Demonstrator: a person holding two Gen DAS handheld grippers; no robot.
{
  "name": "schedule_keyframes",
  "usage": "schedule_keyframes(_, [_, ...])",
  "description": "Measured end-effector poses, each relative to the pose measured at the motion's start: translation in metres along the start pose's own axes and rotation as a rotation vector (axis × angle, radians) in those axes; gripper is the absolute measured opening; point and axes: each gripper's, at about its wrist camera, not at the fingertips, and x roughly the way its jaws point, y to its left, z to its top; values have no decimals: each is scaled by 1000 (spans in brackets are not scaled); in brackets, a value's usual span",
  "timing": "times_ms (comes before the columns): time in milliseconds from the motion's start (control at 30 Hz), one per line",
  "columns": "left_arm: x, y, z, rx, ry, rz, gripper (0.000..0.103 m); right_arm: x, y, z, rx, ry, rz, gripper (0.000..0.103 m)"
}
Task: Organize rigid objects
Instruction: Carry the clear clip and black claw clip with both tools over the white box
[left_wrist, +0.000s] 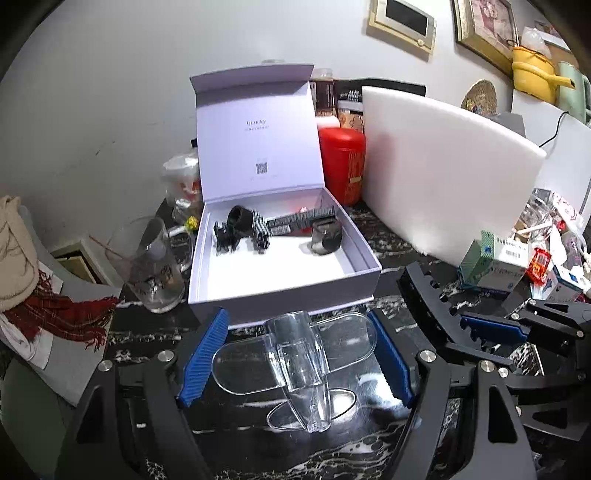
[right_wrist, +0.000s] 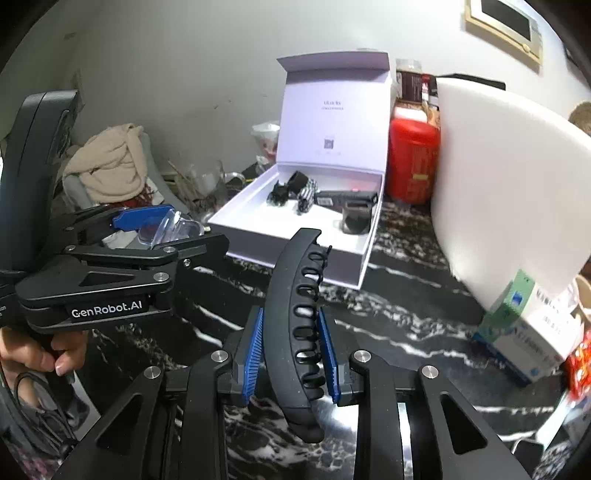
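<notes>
White box (left_wrist: 284, 280) sits open on the dark marble counter (left_wrist: 388, 243), lid up, already holding about 4 small dark items: a black claw clip (left_wrist: 225, 236), a checkered clip (left_wrist: 260, 230), a long dark bar (left_wrist: 303, 221) and a smoky square piece (left_wrist: 325, 238). Judging by that, the task is partly done; at least 2 items are not yet in. Left hand-held gripper (left_wrist: 295, 363) is spread wide, with a clear plastic plane-shaped clip (left_wrist: 295, 363) between its blue pads (left_wrist: 203, 358); the wing tips sit right at the pads, looks pinched across the wings, though contact is hard to confirm through the clear plastic. It hangs just in front of the box. Right hand-held gripper (right_wrist: 290, 350) is nearly pressed together, pinching a long black curved hair clip (right_wrist: 295, 321) upright across its middle, near the box's front right corner. Both likely go in the box next. Clutter on the right, a green-white carton (right_wrist: 524, 325) and a red tub (right_wrist: 412, 162), may or may not belong to the task.
</notes>
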Motion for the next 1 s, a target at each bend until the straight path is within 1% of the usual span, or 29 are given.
schedule_keyframes(300, [1,2,26,22,-38,-9,77,6,-6,22,-20,-27,0,29])
schedule_keyframes(633, [18,18,50,11,-41,2,77,20,-10,51,-50,-52,8,29])
schedule_keyframes(1000, [34,32,80,24,-77,25,77,43,-16,83,-88,-71,22,29])
